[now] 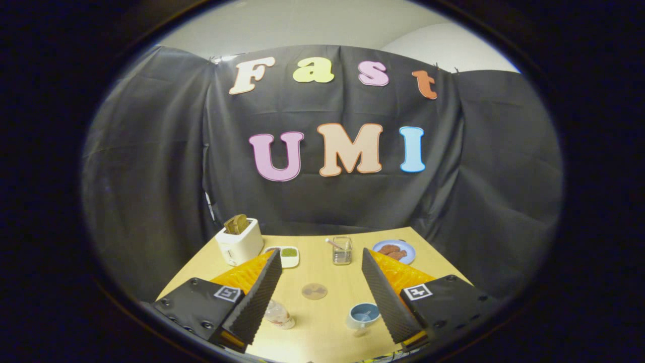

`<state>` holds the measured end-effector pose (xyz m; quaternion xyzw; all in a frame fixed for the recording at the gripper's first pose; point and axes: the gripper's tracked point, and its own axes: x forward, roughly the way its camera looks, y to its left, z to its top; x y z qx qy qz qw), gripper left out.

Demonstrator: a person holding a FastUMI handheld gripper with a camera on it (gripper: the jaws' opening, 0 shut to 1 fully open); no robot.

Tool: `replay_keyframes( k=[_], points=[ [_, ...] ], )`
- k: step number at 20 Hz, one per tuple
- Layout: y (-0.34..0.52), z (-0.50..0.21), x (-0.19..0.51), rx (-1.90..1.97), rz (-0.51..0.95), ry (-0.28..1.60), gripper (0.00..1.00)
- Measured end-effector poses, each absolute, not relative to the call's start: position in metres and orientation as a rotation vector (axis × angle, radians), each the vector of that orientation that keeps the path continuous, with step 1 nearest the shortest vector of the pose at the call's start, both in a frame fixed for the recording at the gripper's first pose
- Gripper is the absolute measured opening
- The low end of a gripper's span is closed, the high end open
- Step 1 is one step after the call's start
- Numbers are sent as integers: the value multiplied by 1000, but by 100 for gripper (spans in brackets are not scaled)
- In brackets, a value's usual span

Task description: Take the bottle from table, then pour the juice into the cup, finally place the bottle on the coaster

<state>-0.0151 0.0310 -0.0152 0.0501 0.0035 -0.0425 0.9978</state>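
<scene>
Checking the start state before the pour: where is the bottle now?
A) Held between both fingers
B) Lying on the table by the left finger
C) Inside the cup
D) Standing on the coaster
B: the bottle lies on the table beside the open gripper's left finger.

hand-held gripper (321, 262) | two fingers (259, 297), lower left and lower right of frame | inner pads: black, ribbed foam, wedge-shaped | finger backs: orange, textured | bases: black plates with dark screws | markings: one white square black-patterned tag on each base
</scene>
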Motion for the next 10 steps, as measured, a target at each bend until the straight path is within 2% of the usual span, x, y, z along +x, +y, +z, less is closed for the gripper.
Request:
replay_keyframes(
  k=[10],
  points=[
    [73, -60, -11, 127, -168, 57, 100]
  ],
)
